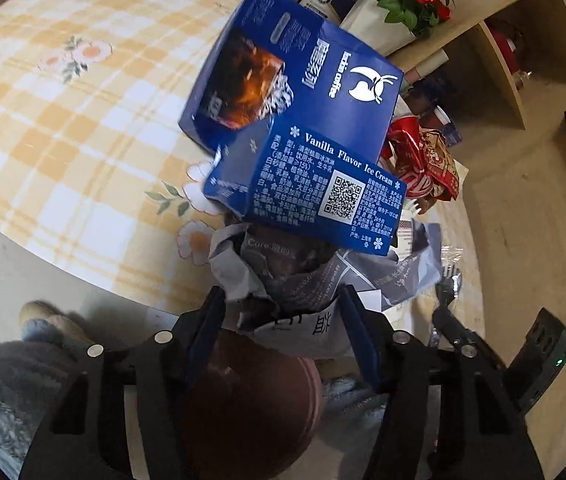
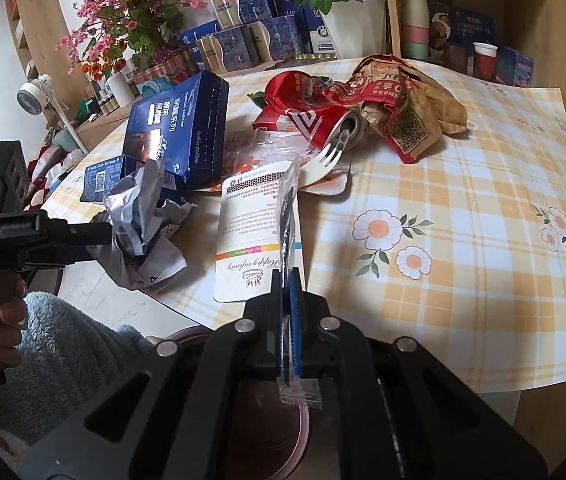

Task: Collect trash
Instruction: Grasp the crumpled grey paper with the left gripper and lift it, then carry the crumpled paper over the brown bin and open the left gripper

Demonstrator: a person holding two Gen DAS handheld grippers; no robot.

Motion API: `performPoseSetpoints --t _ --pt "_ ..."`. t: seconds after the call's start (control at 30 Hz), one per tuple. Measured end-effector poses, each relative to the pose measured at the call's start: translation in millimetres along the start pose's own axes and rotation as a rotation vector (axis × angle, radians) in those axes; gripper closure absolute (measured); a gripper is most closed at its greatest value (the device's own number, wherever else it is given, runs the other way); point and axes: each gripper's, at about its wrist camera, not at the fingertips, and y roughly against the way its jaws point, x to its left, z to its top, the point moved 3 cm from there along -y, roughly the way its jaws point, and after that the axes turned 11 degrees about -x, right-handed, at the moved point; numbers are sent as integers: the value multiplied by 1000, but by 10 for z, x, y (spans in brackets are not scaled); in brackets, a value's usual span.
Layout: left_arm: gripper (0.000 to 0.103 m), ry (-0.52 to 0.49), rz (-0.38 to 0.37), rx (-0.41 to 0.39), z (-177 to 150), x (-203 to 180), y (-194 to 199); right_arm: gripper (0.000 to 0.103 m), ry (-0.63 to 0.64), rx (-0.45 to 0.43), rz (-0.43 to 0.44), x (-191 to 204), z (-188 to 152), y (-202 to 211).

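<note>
- Bright daylight falls across the tablecloth [image 2: 463, 216], leaving soft shadows.
- Glare flares on the blue box [image 2: 151, 136].
- Fisheye bending darkens the corners; near edges blur.

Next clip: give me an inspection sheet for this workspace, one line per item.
Surface: table, yellow plaid floral cloth.
Job's things: crumpled grey wrapper; blue coffee box; ice cream box; crushed red can; brown paper bag; white fork; clear sachet.
Clutter: printed card.
Grippers: left gripper around the grey wrapper; right gripper shut on the clear sachet.
Cables: nothing seen.
Surroundings: shelves, flower pots, stacked boxes.
</note>
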Motion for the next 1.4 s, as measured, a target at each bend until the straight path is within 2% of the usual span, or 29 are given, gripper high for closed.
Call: performPoseSetpoints --t 0.07,0.1,0.13,0.23,0.4,0.6,0.8,0.93,1.03,1.2,1.3,1.4 --pt "45 12 -11 3 1 -9 -29 96 2 2 0 3 -11 -9" --pt "49 9 -12 0 1 -19 -34 96 3 3 1 7 -15 -13" --pt "60 0 -15 -6 7 -36 -44 96 3 4 1 10 -18 -17" --pt "70 -45 1 -45 44 -88 -59 96 5 6 0 10 -28 -30" --pt "73 -37 30 -78 200 -93 -154 96 4 9 -4 -4 -34 -50" --pt "74 -60 80 -116 552 -108 -326 96 -7 14 -12 -63 -52 -81" --pt "74 -114 100 -131 802 -143 -484 96 -12 10 -21 -112 -34 -84" --pt "75 -173 86 -114 687 -213 -397 96 -14 3 -24 -122 -15 -59" --pt "75 -239 64 -81 489 -305 -322 96 -16 0 -25 -114 -17 -44" --pt "75 -294 9 -24 156 -374 -169 96 -12 -13 -27 -78 2 20" --pt "75 -303 4 -22 42 -356 -99 96 -10 -19 -27 -51 12 59" --pt "75 -248 -2 -26 37 -284 -69 96 -7 -25 -30 -29 1 99"
